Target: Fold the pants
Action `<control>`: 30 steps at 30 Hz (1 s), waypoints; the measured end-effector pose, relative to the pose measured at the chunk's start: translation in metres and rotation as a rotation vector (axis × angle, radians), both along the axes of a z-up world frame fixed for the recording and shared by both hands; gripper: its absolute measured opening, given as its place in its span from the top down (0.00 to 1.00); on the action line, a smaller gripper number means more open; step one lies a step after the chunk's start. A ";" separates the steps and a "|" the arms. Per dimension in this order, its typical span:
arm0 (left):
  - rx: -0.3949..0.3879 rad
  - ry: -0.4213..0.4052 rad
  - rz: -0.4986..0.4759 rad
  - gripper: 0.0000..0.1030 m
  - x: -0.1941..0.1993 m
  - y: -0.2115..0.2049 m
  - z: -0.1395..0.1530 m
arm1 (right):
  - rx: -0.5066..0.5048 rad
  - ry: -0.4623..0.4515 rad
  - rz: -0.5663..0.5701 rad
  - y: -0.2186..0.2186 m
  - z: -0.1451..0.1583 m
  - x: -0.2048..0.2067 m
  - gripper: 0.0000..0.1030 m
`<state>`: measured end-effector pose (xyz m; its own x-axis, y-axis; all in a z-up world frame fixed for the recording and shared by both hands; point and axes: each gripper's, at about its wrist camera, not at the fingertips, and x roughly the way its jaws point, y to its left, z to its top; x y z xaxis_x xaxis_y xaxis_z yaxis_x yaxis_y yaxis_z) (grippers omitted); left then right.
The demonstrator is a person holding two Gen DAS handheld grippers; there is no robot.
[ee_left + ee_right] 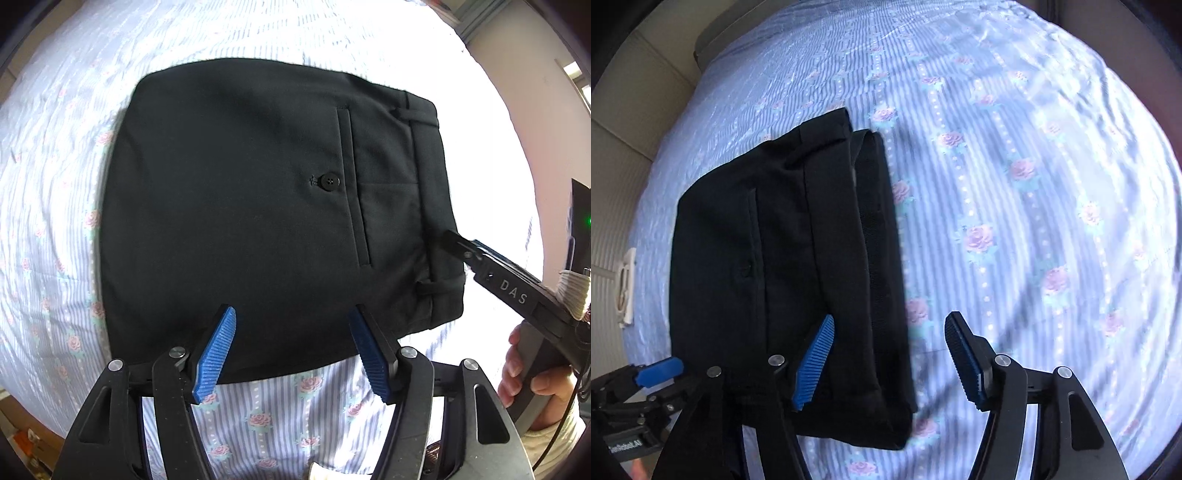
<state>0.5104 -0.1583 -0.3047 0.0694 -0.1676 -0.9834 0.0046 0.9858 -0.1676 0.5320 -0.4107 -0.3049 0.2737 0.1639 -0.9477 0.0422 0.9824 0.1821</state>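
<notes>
Holding both grippers over the bed, we see our left gripper (291,347) spread wide, its blue pads (216,354) hanging above the near edge of the pants (240,206) with nothing between them. Our right gripper (888,356) is spread too, empty, one pad over the waistband end and the other over the sheet (1034,184). In the left view its tip sits just beside the waistband corner, and a hand (532,373) grips its handle. Beyond, the black pants lie folded into a compact stack on the striped, rose-printed sheet, back pocket and button (328,181) facing up.
</notes>
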 end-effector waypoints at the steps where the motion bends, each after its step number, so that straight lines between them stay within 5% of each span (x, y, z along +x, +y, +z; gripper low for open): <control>1: 0.004 -0.008 0.003 0.37 -0.002 0.001 0.003 | -0.029 -0.010 -0.011 -0.003 0.007 -0.002 0.37; 7: 0.005 -0.085 0.016 0.34 -0.029 0.009 0.032 | -0.023 -0.102 -0.083 -0.047 0.061 -0.034 0.36; 10: 0.050 -0.159 0.031 0.28 -0.047 0.017 0.050 | 0.005 -0.165 -0.096 -0.055 0.086 -0.059 0.26; 14: 0.101 -0.236 0.033 0.21 -0.065 0.030 0.066 | 0.095 -0.180 -0.136 -0.036 0.087 -0.081 0.25; 22: 0.140 -0.289 -0.076 0.20 -0.075 0.043 0.066 | 0.421 -0.130 -0.354 -0.004 0.010 -0.119 0.25; 30: 0.180 -0.273 -0.211 0.20 -0.073 0.053 0.016 | 0.619 -0.170 -0.573 0.028 -0.065 -0.141 0.25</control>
